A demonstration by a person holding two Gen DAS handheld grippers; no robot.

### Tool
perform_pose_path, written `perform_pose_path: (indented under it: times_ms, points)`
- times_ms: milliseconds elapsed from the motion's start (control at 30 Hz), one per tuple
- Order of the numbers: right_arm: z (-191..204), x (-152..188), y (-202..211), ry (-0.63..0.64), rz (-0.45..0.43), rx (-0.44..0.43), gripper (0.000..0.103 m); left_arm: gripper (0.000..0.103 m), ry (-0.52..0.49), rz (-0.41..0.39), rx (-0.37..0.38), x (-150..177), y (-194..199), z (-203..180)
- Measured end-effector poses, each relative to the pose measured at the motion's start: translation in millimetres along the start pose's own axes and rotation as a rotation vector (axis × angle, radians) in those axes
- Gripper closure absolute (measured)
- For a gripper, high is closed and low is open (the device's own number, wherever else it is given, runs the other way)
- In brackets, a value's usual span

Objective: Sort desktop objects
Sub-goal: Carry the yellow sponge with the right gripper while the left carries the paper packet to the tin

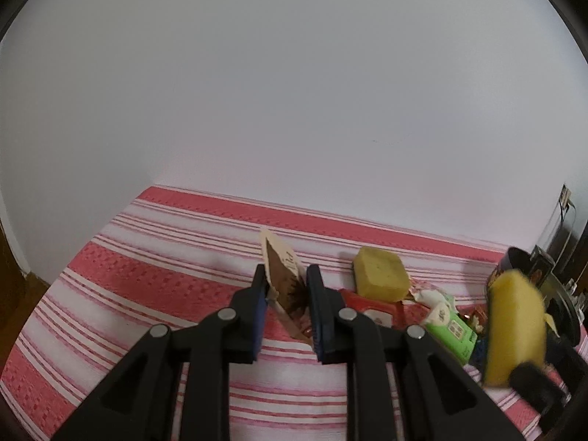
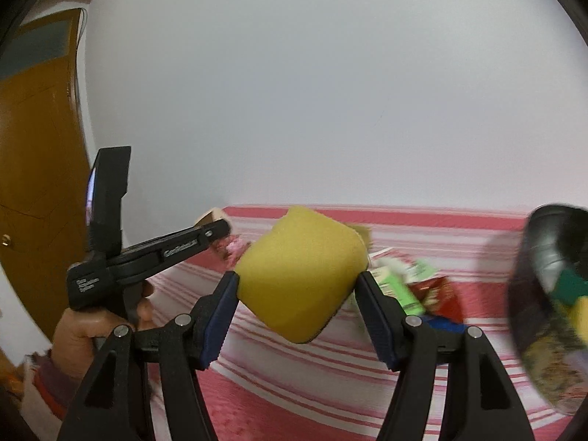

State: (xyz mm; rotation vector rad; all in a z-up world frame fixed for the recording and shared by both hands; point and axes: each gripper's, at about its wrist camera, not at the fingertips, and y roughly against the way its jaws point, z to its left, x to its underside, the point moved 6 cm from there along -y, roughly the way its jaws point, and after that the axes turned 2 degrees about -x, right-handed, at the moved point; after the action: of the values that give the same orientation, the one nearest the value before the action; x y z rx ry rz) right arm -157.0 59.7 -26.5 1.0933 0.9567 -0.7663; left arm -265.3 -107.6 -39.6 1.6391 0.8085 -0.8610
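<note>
In the left wrist view my left gripper (image 1: 288, 296) is shut on a thin brown and cream sachet (image 1: 281, 268), held a little above the red-striped cloth (image 1: 147, 275). In the right wrist view my right gripper (image 2: 297, 294) is shut on a yellow sponge (image 2: 299, 275), squeezed between both blue pads and lifted off the cloth. That held sponge (image 1: 514, 327) shows blurred at the right of the left wrist view. A second yellow sponge (image 1: 380, 273) lies on the cloth beside a red packet (image 1: 371, 310) and a green tissue pack (image 1: 454, 329).
A black round container (image 2: 544, 257) holding green and yellow sponges stands at the right edge. A person's hand (image 2: 92, 325) grips the left gripper (image 2: 217, 229) at the left. A white wall runs behind the table, and a brown door (image 2: 33, 128) is far left.
</note>
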Motion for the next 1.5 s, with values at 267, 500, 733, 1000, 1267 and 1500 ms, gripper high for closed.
perform_pose_path:
  times_ms: [267, 500, 733, 1000, 1267, 1500]
  points:
    - [-13.1, 0.7, 31.3, 0.091, -0.083, 0.124, 0.036, 0.085, -0.051, -0.016, -0.002, 11.2, 12.8, -23.7]
    - [-14.5, 2.9, 28.4, 0.091, -0.108, 0.142, 0.036, 0.085, -0.094, -0.062, -0.034, 22.9, 40.9, -50.4]
    - [-16.4, 6.3, 45.3, 0.113, -0.138, 0.158, 0.036, 0.085, -0.097, -0.054, -0.047, 32.7, 52.8, -66.5]
    - [-24.0, 10.3, 70.1, 0.072, -0.165, 0.174, 0.036, 0.085, -0.117, -0.048, -0.033, 42.0, 61.9, -90.2]
    - [-46.4, 17.6, 95.9, 0.033, -0.187, 0.21, 0.036, 0.085, -0.127, -0.043, 0.014, 50.3, 69.3, -121.2]
    - [-60.0, 19.0, 127.2, 0.045, -0.224, 0.275, 0.036, 0.085, -0.139, -0.042, 0.067, 54.6, 77.3, -151.5]
